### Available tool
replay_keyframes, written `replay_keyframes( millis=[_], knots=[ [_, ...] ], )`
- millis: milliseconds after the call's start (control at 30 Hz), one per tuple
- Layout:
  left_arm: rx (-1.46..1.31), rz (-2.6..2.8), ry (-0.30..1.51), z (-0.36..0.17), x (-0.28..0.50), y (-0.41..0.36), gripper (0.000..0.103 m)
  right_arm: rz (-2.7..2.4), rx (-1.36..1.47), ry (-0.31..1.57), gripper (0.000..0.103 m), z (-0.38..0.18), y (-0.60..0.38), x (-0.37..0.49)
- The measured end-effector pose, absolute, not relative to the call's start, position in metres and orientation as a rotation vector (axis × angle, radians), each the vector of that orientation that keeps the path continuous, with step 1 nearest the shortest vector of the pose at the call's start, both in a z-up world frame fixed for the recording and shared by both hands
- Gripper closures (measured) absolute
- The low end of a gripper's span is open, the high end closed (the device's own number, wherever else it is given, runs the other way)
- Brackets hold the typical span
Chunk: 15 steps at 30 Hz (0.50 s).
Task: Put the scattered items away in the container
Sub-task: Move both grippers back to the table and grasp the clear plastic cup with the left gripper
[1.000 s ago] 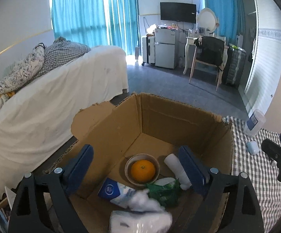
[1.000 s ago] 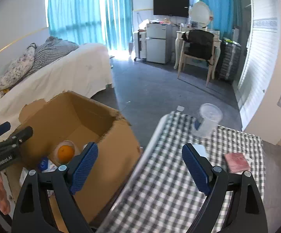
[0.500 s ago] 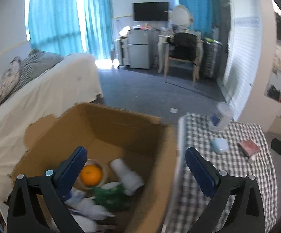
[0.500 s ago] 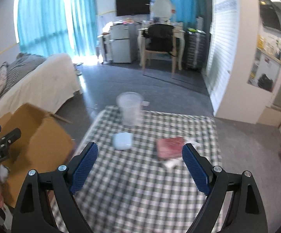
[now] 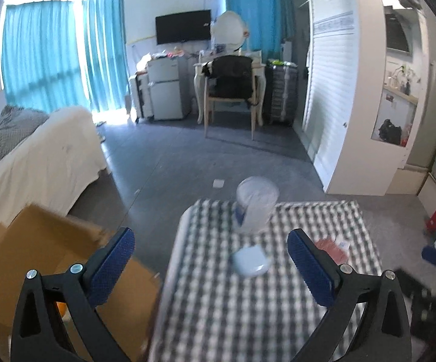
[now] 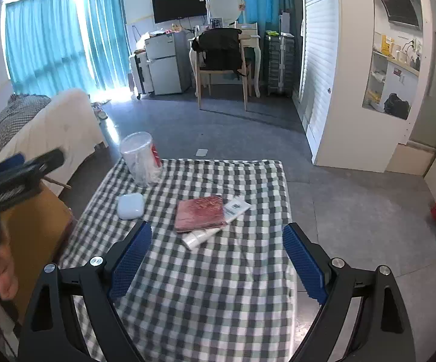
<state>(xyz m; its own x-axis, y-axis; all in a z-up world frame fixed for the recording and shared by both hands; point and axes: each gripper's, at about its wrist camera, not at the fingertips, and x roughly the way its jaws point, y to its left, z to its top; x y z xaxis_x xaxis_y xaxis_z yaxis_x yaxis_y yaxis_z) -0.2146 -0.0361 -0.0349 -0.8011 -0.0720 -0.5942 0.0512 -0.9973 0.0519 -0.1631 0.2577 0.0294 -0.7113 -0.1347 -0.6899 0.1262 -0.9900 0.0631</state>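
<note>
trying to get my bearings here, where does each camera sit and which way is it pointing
Left wrist: sits on the left claw, open, above the table's left edge, facing the plastic jar and white case; cardboard box lower left.
Right wrist: sits on the right claw, open, over the checked table, facing the pink notebook; the person's left hand shows at left.
Shared: jar, case, notebook, box, and the chair beyond.

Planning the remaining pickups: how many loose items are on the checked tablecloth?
4: a clear jar at the far left corner, a white case before it, a red booklet mid-table, a white tube under it.
</note>
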Motion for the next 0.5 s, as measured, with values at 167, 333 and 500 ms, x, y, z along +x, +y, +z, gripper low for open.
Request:
replay_keyframes(
  millis=[167,333,500],
  knots=[
    [0.998,-2.916,-0.083,-0.055,-0.252,-0.015,0.000,-2.779,1.141,-0.012,0.014,0.023,0.268,-0.171],
    [1.034,-2.925,0.007,-0.072,-0.284,-0.013,0.000,-2.776,1.151,0.008,0.014,0.019,0.273,-0.180],
    [1.071,-2.890,0.025,-0.090,-0.314,-0.010,0.000,-2.767,1.164,0.021,0.014,0.012,0.275,-0.192]
  ],
)
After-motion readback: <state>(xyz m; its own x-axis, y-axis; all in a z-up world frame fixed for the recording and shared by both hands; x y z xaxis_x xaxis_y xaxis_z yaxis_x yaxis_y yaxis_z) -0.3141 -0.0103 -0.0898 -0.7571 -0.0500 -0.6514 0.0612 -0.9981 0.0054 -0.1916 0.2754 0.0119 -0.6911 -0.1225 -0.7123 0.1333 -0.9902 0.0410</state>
